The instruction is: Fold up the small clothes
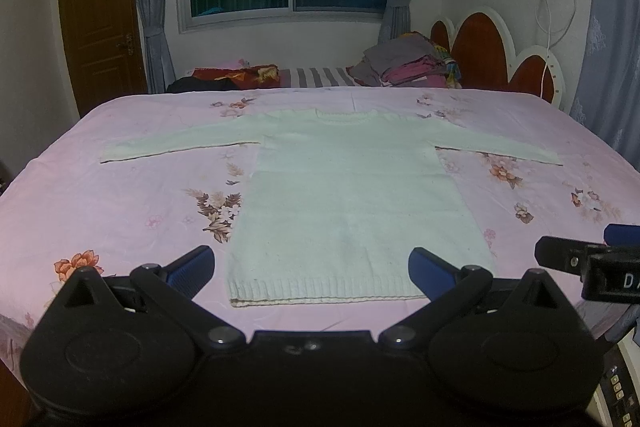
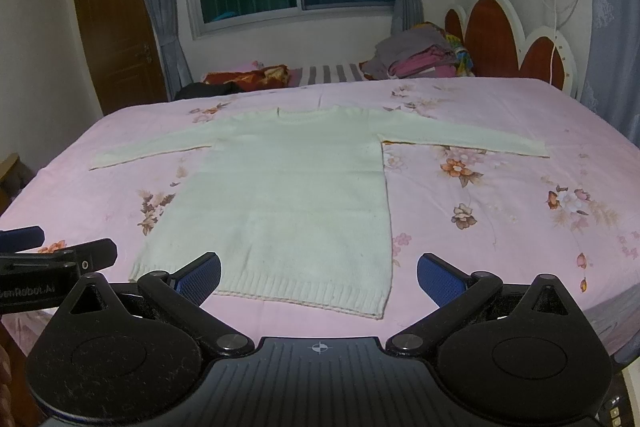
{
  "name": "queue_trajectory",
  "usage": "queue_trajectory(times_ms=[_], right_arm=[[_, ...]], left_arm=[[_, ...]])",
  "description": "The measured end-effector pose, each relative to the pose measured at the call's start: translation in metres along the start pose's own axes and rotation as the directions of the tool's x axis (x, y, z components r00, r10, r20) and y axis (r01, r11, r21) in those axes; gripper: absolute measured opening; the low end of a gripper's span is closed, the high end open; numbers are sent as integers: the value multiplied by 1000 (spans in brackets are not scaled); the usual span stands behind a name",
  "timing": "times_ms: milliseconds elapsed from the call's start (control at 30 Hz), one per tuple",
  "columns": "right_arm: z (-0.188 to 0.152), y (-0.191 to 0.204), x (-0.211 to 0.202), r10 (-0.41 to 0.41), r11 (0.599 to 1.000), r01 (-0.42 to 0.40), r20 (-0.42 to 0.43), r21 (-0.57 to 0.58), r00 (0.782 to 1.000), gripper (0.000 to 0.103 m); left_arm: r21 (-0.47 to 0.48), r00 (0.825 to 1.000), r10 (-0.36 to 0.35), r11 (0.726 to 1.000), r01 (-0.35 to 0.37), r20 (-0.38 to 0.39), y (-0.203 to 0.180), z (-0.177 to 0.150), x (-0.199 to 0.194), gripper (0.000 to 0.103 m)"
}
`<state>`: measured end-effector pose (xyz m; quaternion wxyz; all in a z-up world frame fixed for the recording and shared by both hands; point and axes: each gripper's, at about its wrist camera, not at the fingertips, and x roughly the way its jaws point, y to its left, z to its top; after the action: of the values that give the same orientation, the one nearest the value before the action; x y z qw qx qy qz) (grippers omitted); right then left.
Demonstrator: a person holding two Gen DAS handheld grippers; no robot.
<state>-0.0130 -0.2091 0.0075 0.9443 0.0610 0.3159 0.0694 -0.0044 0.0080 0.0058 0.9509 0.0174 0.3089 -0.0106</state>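
Sweater (image 1: 344, 187) lies flat on the bed (image 1: 120, 211), untouched, so left gripper (image 1: 312, 273) and right gripper (image 2: 319, 281), jaws spread and empty, should pinch a sleeve cuff cleanly first.

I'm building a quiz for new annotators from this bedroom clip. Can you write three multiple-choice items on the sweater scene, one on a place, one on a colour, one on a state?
1. Where does the sweater lie?
A. On the floral bedsheet
B. On the pile of clothes
C. On a chair

2. What colour is the sweater?
A. Dark red
B. Pale cream-white
C. Black

3. How does the sweater lie?
A. Folded in half
B. Crumpled in a ball
C. Flat, both sleeves spread out to the sides

Answers:
1. A, it rests flat on the pink sheet, well in front of the pile by the headboard.
2. B, the knit looks pale cream-white in both wrist views.
3. C, no fold is made; each sleeve stretches outward, and the left gripper and right gripper are open near the hem, holding nothing.
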Motion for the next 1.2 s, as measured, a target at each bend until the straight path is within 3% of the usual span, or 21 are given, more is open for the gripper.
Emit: queue_trajectory(times_ms=[400,833,1000,1200], right_arm=[[16,-11,32,-41,999,41,3,27,999,103],[82,-57,100,-149,976,134,72,174,986,103],[107,-84,120,-199,952,168,100,254,975,103],[118,-138,135,-288,910,239,103,340,952,102]], left_arm=[[-16,1000,-30,999,31,3,6,22,34,103],[1,992,-128,992,128,12,14,88,122,103],[8,993,-117,993,117,17,17,111,159,103],[-18,980,-196,980,196,-26,-1,122,210,103]])
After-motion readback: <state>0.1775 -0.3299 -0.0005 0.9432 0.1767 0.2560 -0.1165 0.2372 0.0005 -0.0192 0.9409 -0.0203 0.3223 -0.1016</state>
